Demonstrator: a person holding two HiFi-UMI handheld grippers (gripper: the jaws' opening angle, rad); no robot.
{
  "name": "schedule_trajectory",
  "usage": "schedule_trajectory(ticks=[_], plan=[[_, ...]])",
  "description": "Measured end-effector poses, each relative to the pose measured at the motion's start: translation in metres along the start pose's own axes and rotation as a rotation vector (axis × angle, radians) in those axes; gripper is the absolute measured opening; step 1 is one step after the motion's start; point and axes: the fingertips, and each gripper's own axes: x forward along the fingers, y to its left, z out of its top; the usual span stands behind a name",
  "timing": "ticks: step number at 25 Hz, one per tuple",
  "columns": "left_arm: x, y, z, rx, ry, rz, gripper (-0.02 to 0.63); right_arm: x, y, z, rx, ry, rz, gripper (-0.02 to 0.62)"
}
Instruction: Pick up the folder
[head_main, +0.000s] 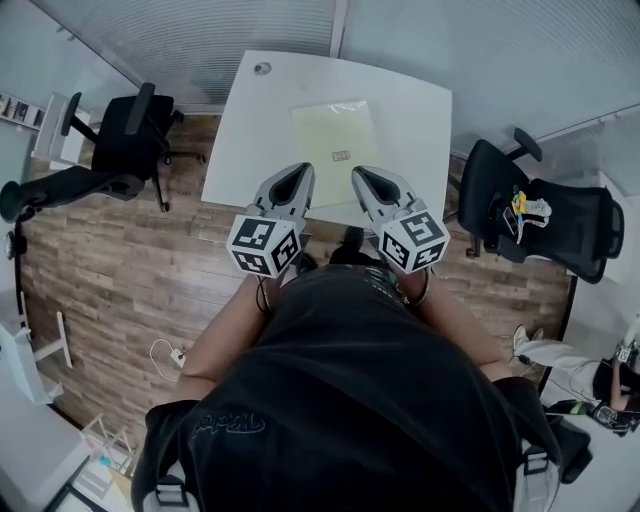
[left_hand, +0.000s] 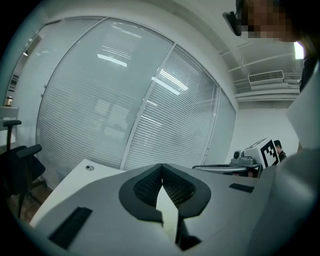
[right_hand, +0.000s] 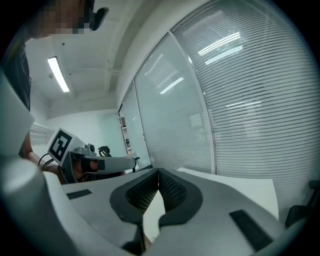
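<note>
Folder (head_main: 335, 135), pale yellow-green & see-through, lies flat on the white table (head_main: 250, 130), approx mid-table, w/ a small label (head_main: 341, 155) at its near edge; nothing touches it. Both claws are held up over the table's near part, side by side. In the head view the left claw (head_main: 297, 172) shows at the folder's near-left corner & the right claw (head_main: 362, 172) at its near-right corner, tips angled slightly toward each other. Left claw (left_hand: 161, 169) is closed, pads meeting, nothing btwn them. Right claw (right_hand: 158, 172) is likewise closed & empty. Each gripper view catches the other claw off to the side w/ its marker cube. Round cable grommet (head_main: 262, 68) sits nr the table's far-left corner. A black office chair (head_main: 125, 140) stands left of the table, and another (head_main: 540, 215) stands right of it w/ sth yellow & white on it. Wood-look floor (head_main: 120, 280) lies below, and slatted blinds (left_hand: 100, 100) hang behind glass past the table. The person's black shirt (head_main: 350, 400) fills the bottom of the head view.
</note>
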Motion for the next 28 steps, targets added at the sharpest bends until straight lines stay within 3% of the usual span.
schedule_trajectory(ticks=[16, 22, 28], plan=[[0.077, 0.036, -0.018, 0.005, 0.067, 0.209, 0.019, 0.022, -0.112, -0.011, 0.028, 0.075, 0.089, 0.021], [0.099, 0.051, -0.038, -0.017, 0.121, 0.250, 0.080, 0.032, -0.140, -0.027, 0.044, 0.110, 0.102, 0.021], [0.123, 0.069, -0.064, -0.050, 0.221, 0.213, 0.192, 0.055, -0.162, -0.049, 0.096, 0.162, 0.071, 0.023]])
